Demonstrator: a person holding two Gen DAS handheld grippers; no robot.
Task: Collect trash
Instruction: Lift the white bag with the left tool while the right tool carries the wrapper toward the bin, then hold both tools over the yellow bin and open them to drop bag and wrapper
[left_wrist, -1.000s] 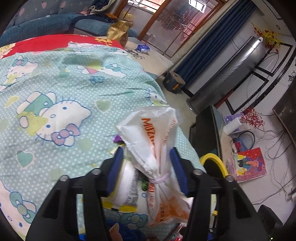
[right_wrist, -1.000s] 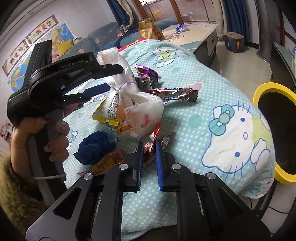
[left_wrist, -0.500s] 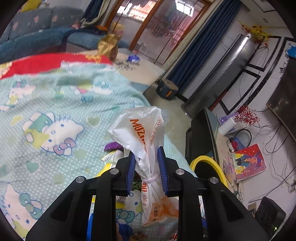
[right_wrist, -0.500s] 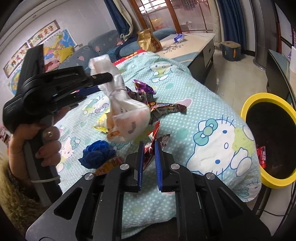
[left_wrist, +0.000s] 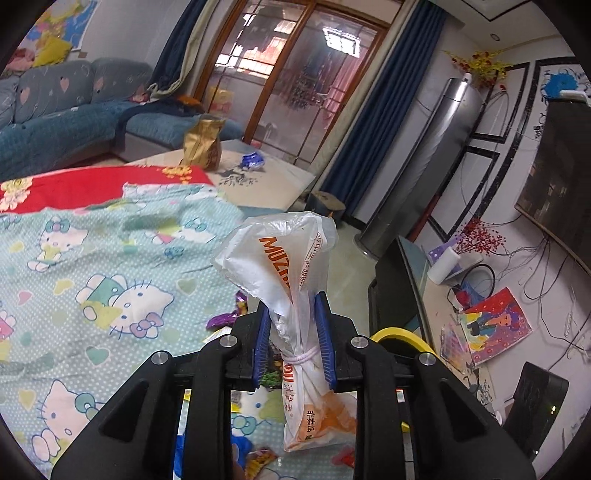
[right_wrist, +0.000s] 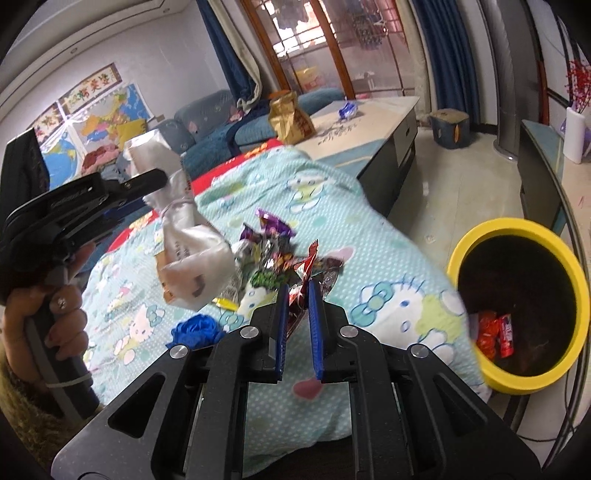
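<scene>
While the left tool (left_wrist: 293, 339) pinched the tied white plastic bag (left_wrist: 291, 295) and the right tool (right_wrist: 297, 325) pinched a red crinkled wrapper (right_wrist: 304, 275), the yellow-rimmed round bin (right_wrist: 517, 306) lay at the right tool's three o'clock, nearer to it.

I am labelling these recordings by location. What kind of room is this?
Probably a home living room: a blue-grey fabric sofa, glass doors with wooden frames and a tall silver standing air conditioner.

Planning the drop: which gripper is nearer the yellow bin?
Right. The right gripper sits just beside the yellow bin; the left gripper is farther across the bed.
</scene>
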